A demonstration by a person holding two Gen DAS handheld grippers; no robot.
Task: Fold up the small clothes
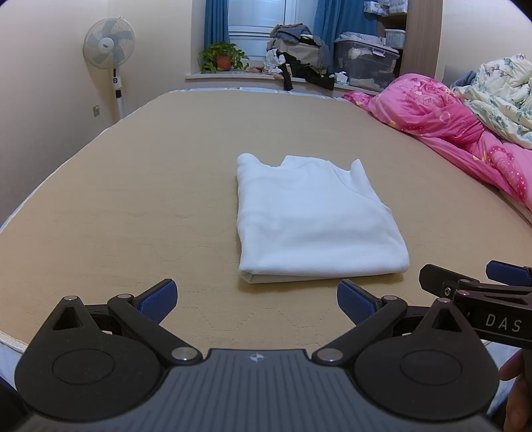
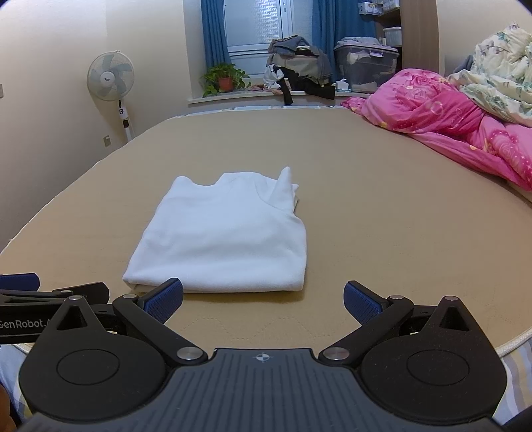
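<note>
White shirt [image 1: 316, 219] folded into a neat rectangle, lying flat mid-bed [image 1: 133, 199] on the tan cover, collar end pointing toward the window [image 1: 256, 20]. Left hand-held gripper [image 1: 256, 300] spread wide, holding nothing, low above the near edge of the bed, just short of the shirt's near fold. Right hand-held gripper [image 2: 262, 300] likewise spread and empty, beside the left one. Pink quilt [image 1: 442, 113] heaped at right. Fan [image 1: 109, 43] by left wall. Potted plant [image 1: 223, 56] on sill.
</note>
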